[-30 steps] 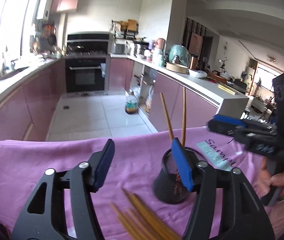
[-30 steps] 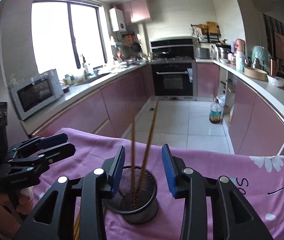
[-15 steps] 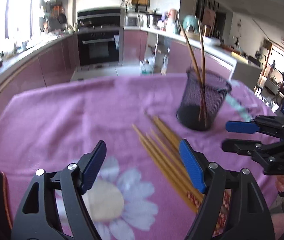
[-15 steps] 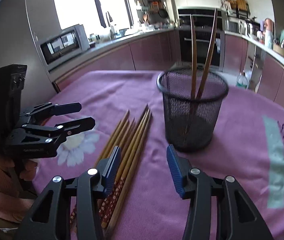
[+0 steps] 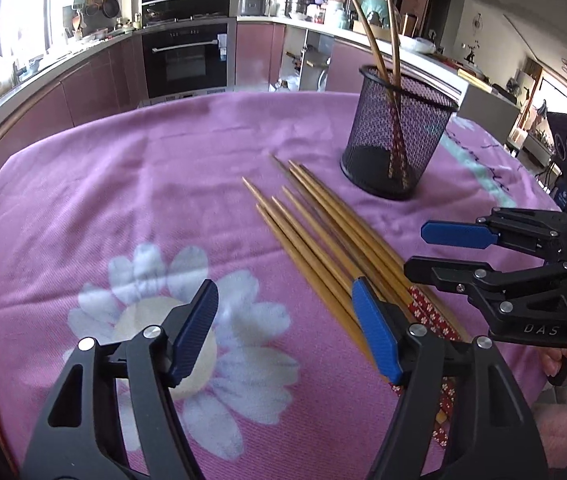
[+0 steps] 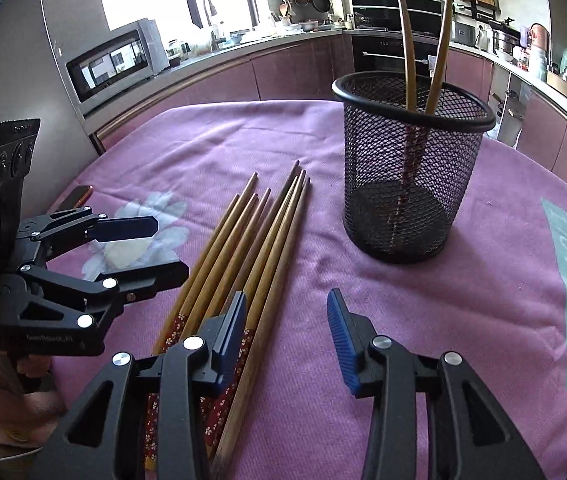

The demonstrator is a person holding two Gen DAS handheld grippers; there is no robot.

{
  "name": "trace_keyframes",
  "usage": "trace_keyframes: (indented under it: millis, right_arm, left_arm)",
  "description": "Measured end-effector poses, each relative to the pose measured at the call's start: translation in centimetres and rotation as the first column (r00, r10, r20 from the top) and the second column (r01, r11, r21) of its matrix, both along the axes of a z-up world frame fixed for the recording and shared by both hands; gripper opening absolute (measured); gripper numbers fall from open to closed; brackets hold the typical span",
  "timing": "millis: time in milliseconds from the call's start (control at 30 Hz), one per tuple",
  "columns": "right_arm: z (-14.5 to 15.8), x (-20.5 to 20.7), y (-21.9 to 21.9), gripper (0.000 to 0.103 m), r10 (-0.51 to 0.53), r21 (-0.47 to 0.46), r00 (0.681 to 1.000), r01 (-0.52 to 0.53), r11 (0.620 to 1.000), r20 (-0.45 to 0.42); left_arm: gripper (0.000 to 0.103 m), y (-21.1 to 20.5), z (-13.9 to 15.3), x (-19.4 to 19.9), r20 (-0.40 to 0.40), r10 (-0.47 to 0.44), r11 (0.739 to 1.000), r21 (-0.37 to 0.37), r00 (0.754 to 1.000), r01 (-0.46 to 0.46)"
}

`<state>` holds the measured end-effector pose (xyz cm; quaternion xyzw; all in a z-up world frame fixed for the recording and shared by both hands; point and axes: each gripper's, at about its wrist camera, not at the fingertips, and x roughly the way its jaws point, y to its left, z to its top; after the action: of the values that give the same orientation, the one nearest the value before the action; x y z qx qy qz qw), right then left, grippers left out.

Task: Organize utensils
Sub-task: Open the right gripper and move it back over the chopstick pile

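Several wooden chopsticks (image 5: 323, 228) lie side by side on the purple cloth; they also show in the right wrist view (image 6: 243, 248). A black mesh holder (image 5: 395, 136) stands upright behind them with two chopsticks (image 5: 379, 40) leaning inside; it also shows in the right wrist view (image 6: 411, 164). My left gripper (image 5: 285, 328) is open and empty, low over the cloth at the chopsticks' near ends. My right gripper (image 6: 285, 332) is open and empty, its left finger over the chopsticks' patterned ends. Each gripper shows in the other's view: the right gripper (image 5: 435, 252) and the left gripper (image 6: 151, 248).
The purple flowered cloth (image 5: 123, 184) covers the table. A dark object (image 6: 77, 196) lies at the cloth's left edge. Kitchen counters, an oven (image 5: 185, 56) and a microwave (image 6: 111, 60) stand beyond the table.
Both grippers have pulled back from the mesh holder and dropped low over the cloth, near the loose chopsticks' ends. Both stay open and empty.
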<state>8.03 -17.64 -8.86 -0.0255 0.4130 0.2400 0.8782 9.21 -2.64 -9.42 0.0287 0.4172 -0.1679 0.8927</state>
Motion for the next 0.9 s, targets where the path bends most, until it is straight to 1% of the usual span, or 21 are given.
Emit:
trace_keyframes:
  millis: [67, 200, 333, 533, 767, 833, 900]
  right_arm:
    - [-0.1, 0.1, 0.3, 0.036, -0.002, -0.011, 1.000, 0.002, 1.000, -0.003]
    - [-0.2, 0.1, 0.0, 0.035, -0.011, -0.013, 1.000, 0.011, 1.000, -0.004]
    - [-0.2, 0.1, -0.3, 0.035, -0.017, -0.021, 1.000, 0.017, 1.000, -0.005]
    - [-0.3, 0.1, 0.0, 0.035, -0.015, -0.044, 1.000, 0.015, 0.999, 0.005]
    - [-0.2, 0.0, 0.4, 0.035, -0.016, -0.074, 1.000, 0.017, 0.997, 0.016]
    - [-0.2, 0.0, 0.7, 0.035, -0.011, -0.087, 1.000, 0.013, 0.996, 0.020]
    - [-0.3, 0.2, 0.9, 0.035, -0.012, -0.094, 1.000, 0.014, 0.996, 0.018]
  left_arm:
    - [0.064, -0.1, -0.3, 0.1, -0.011, 0.001, 1.000, 0.008, 1.000, -0.001]
    - [0.064, -0.1, -0.7, 0.2, -0.023, 0.002, 1.000, 0.009, 1.000, -0.002]
    - [0.065, -0.3, -0.9, 0.4, -0.024, 0.000, 1.000, 0.020, 1.000, 0.001]
    - [0.064, -0.5, -0.9, 0.3, -0.026, -0.018, 0.999, 0.039, 1.000, 0.019]
    - [0.062, -0.4, -1.1, 0.2, -0.035, -0.036, 0.998, 0.042, 0.999, 0.037]
    - [0.061, -0.8, -1.3, 0.2, -0.030, -0.040, 0.997, 0.068, 0.999, 0.042]
    - [0.056, -1.2, -1.4, 0.3, -0.021, -0.037, 0.995, 0.094, 0.999, 0.039]
